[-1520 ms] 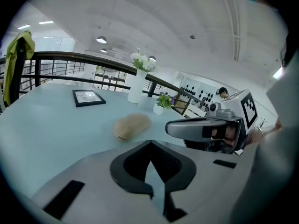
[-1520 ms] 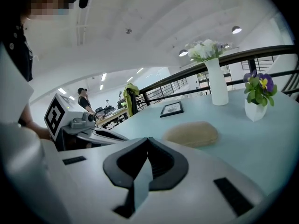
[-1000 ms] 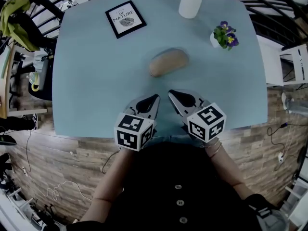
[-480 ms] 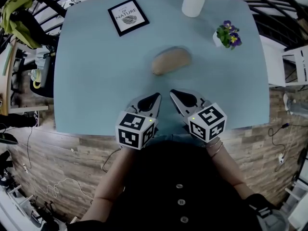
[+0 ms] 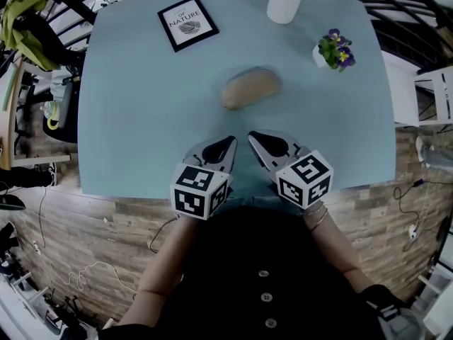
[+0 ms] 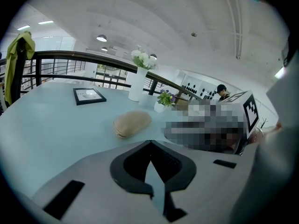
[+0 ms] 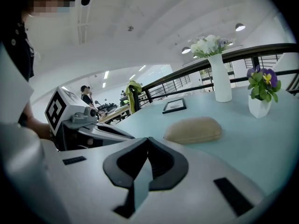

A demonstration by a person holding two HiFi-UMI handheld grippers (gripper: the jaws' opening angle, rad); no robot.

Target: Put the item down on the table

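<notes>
Left gripper (image 5: 228, 143): jaws pressed tip to tip, nothing between them. Right gripper (image 5: 252, 137): the same, tips meeting, empty. The two sit side by side over the near edge of the table (image 5: 134, 112), noses angled down and converging.

Task's thing: a tan soft pouch (image 5: 250, 89). It lies flat on the tabletop, ahead of both grippers and slightly toward the right one's side. It is apart from both sets of tips, with bare table between. Neither gripper touches it.

Reading: the put-down looks done. The pouch rests on its broad face, well in from every edge, with nothing propping it. What remains is to leave it alone.

How I'd handle it from here:
- Hold both noses short of the pouch. It looks soft and light, so a closed tip sliding forward would likely push it along rather than stop against it.
- If I back out, lift first, then draw toward the body, so the jaws don't drag on the table.
- If it needs re-seating, spread the jaws before approaching, not at the pouch, and take it across its narrow width.

Beyond the pouch, far from the tips: a framed print (image 5: 187, 23) ahead-left, a white vase (image 5: 285, 0) straight ahead, and a small flower pot (image 5: 333, 50) ahead-right. None of them crowds the pouch.
</notes>
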